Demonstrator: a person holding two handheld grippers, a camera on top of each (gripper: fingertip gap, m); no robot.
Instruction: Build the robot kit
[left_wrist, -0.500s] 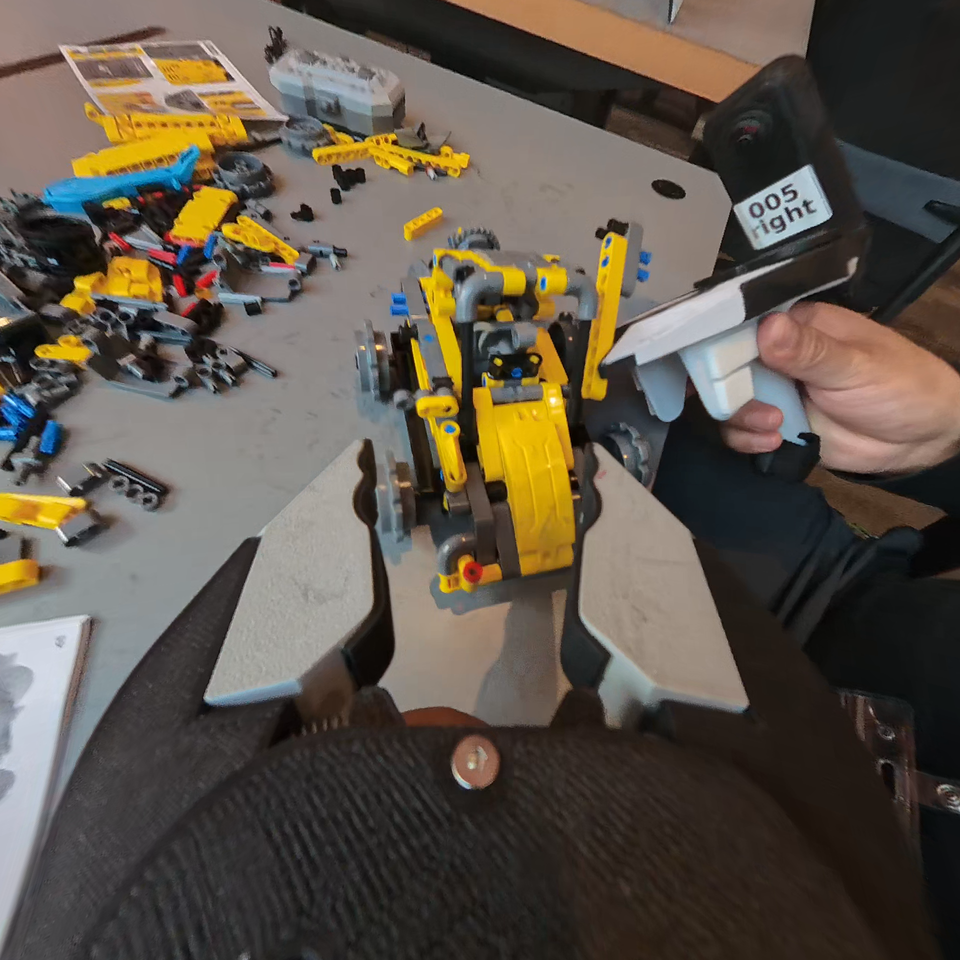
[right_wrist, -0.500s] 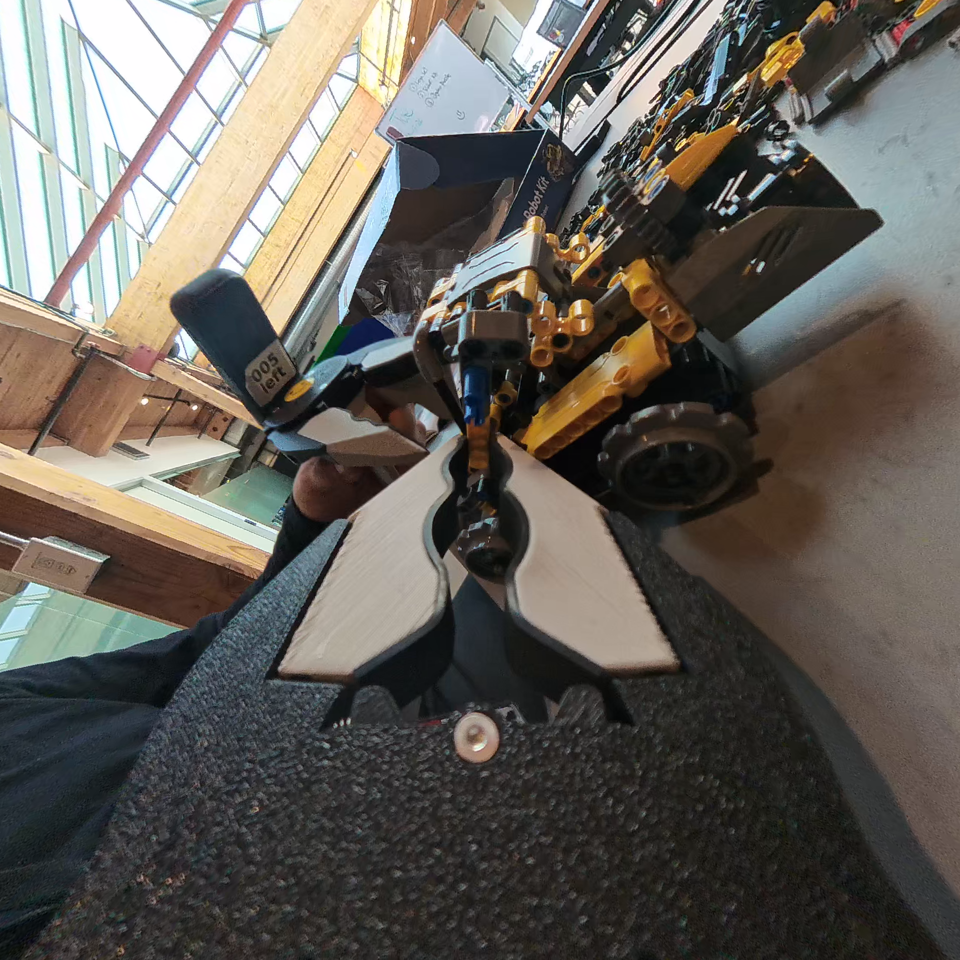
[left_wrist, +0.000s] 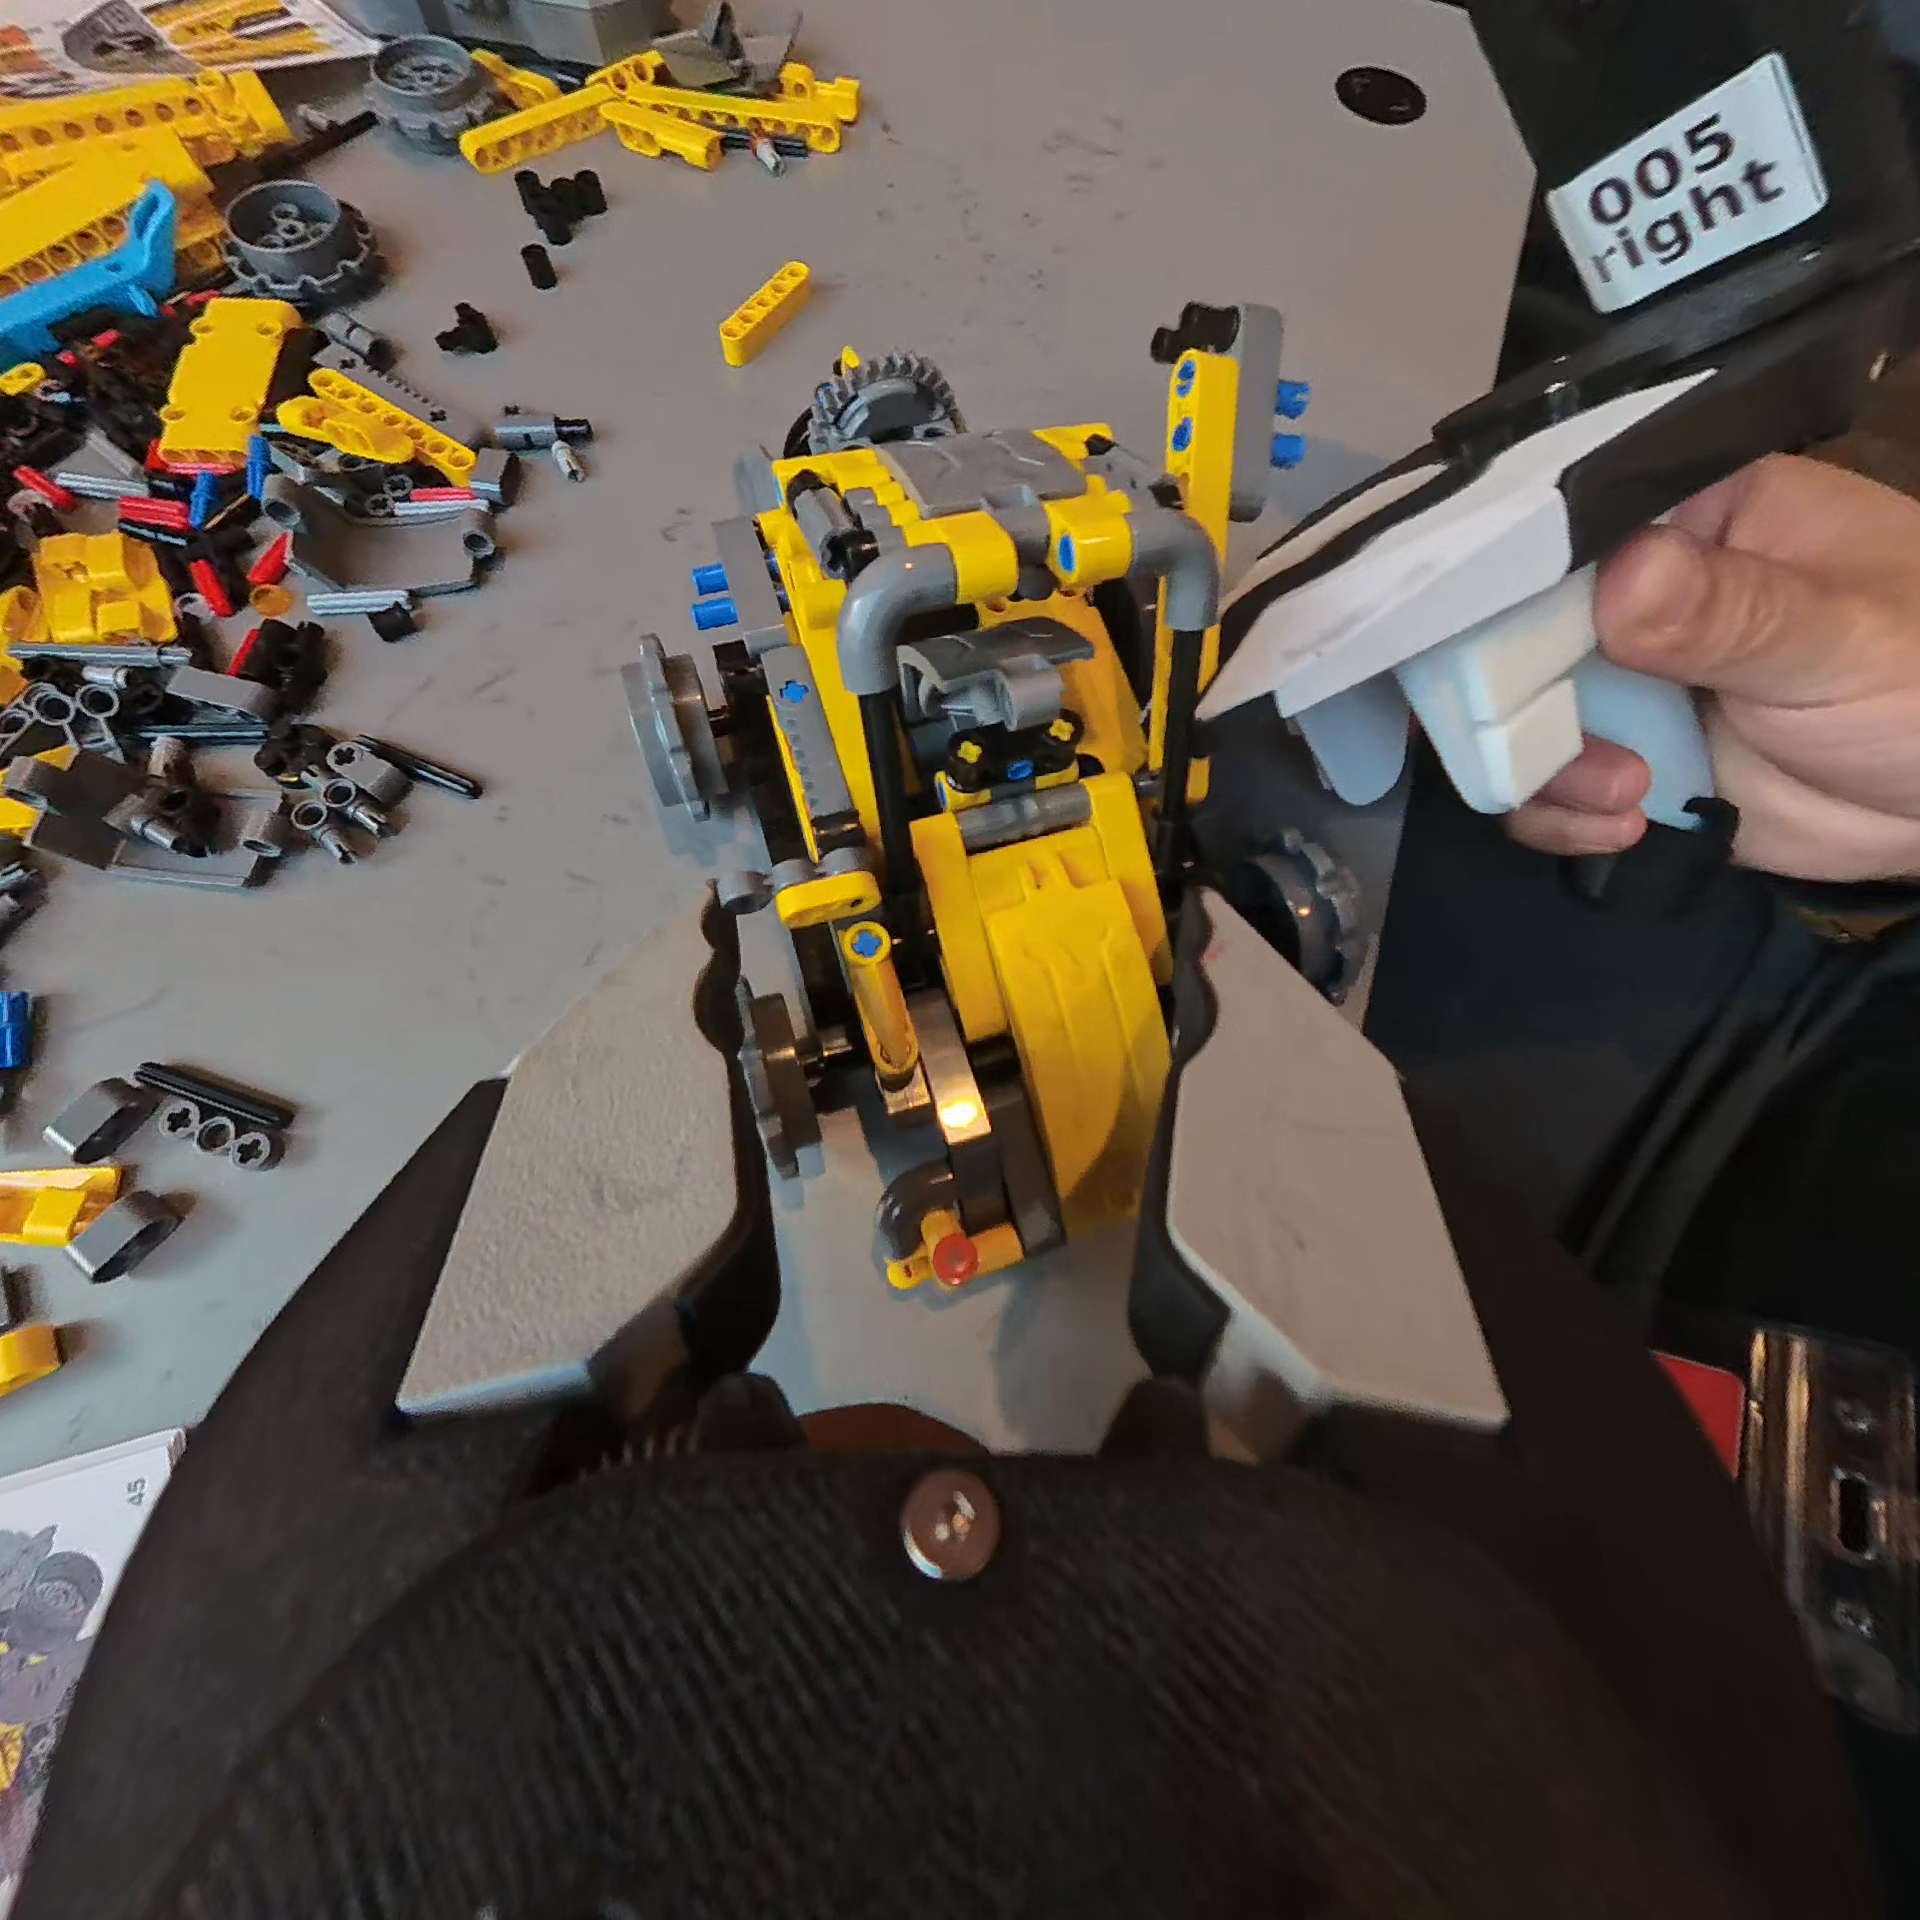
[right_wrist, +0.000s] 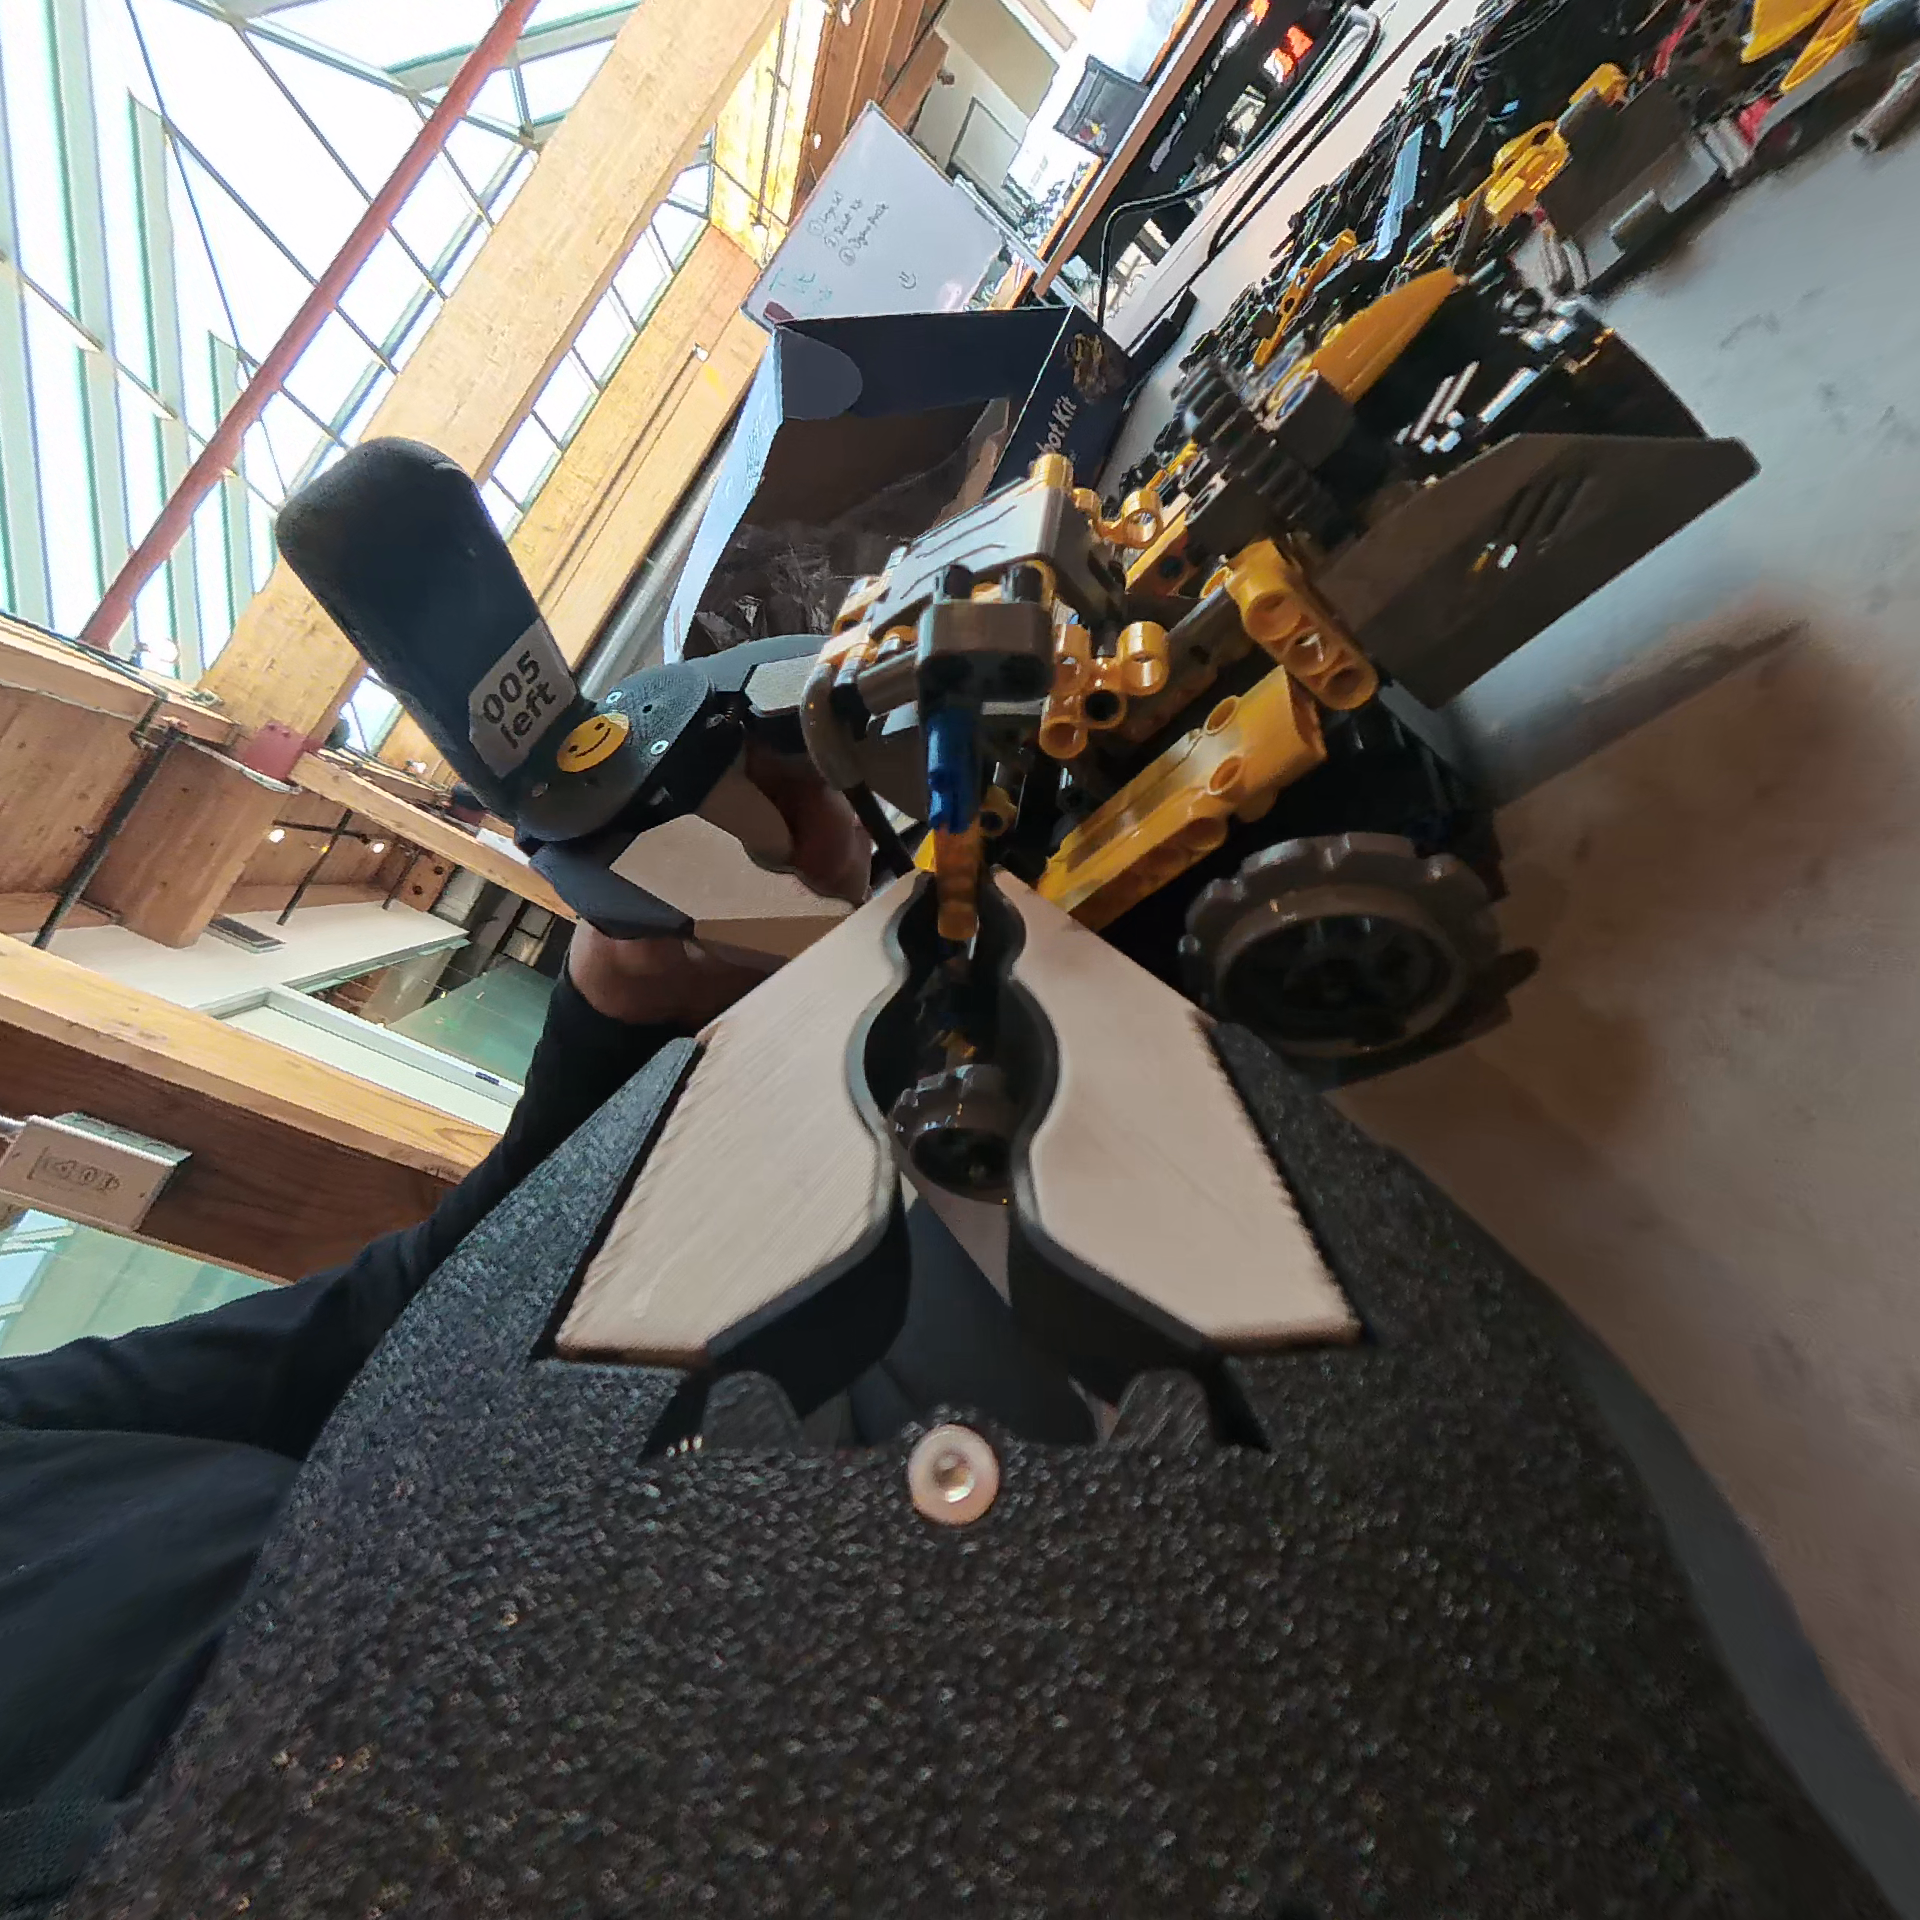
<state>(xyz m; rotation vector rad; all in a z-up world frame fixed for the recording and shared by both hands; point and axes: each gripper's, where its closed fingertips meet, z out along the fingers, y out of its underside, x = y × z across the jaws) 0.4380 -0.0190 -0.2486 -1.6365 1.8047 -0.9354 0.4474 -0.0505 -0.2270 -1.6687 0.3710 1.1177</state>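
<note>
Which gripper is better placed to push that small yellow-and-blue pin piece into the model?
Right. The right gripper is shut on the pin piece, its blue tip at the model's grey corner. The left gripper clamps the model's yellow rear, steadying it.

White printed label (left_wrist: 1683, 197) on right gripper (right_wrist: 956, 894), right of model (left_wrist: 997, 831). A second label (right_wrist: 523, 698) on left gripper (left_wrist: 956, 925), beside a yellow smiley sticker (right_wrist: 588, 742). Handwritten whiteboard (right_wrist: 883, 239) and printed dark box (right_wrist: 1081, 416) behind model. Numbered booklet page (left_wrist: 83, 1538) left of model.
</note>
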